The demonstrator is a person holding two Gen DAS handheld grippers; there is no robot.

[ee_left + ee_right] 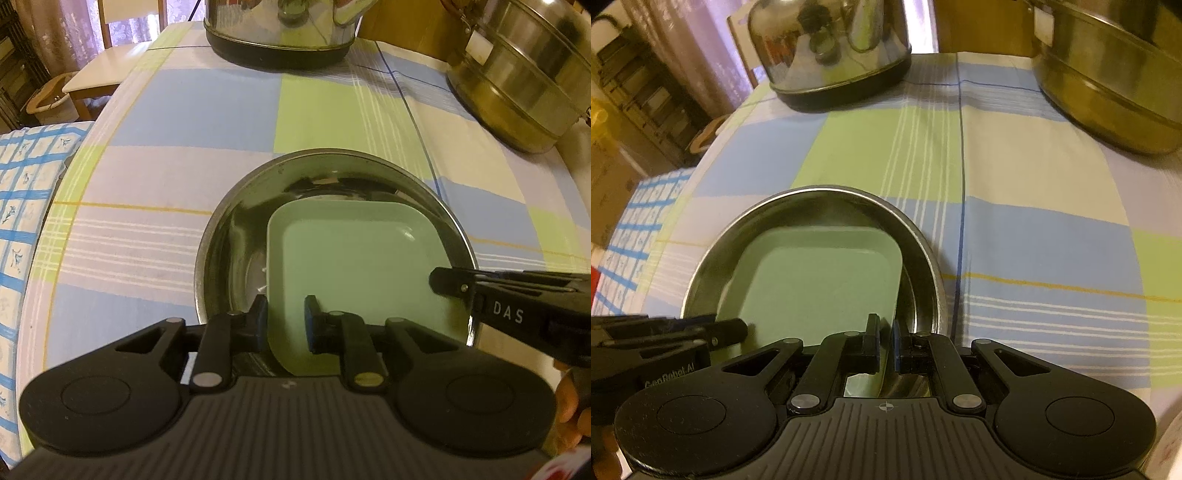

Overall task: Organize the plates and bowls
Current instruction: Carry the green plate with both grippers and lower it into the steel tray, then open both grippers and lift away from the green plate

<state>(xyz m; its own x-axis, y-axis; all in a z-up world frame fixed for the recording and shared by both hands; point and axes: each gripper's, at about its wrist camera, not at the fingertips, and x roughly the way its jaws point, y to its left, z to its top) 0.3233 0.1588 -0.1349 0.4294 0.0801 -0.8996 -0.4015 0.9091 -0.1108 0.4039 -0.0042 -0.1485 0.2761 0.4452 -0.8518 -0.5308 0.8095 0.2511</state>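
Note:
A pale green square plate (351, 266) (820, 280) lies tilted inside a shallow steel bowl (236, 236) (923, 243) on the checked tablecloth. In the left wrist view my left gripper (286, 319) straddles the plate's near left edge. Its jaws stand a little apart and the pads do not press the rim. My right gripper (885, 343) is shut on the plate's near right edge, with the thin rim pinched between its pads. Each gripper also shows in the other's view: the right gripper (443, 284) reaches in from the right, and the left gripper (738, 328) from the left.
A shiny steel kettle (280, 37) (831, 55) stands at the table's far side. A large steel steamer pot (517, 81) (1108, 85) is at the far right. A wooden chair (96, 70) and a blue-checked cloth (26, 206) lie beyond the table's left edge.

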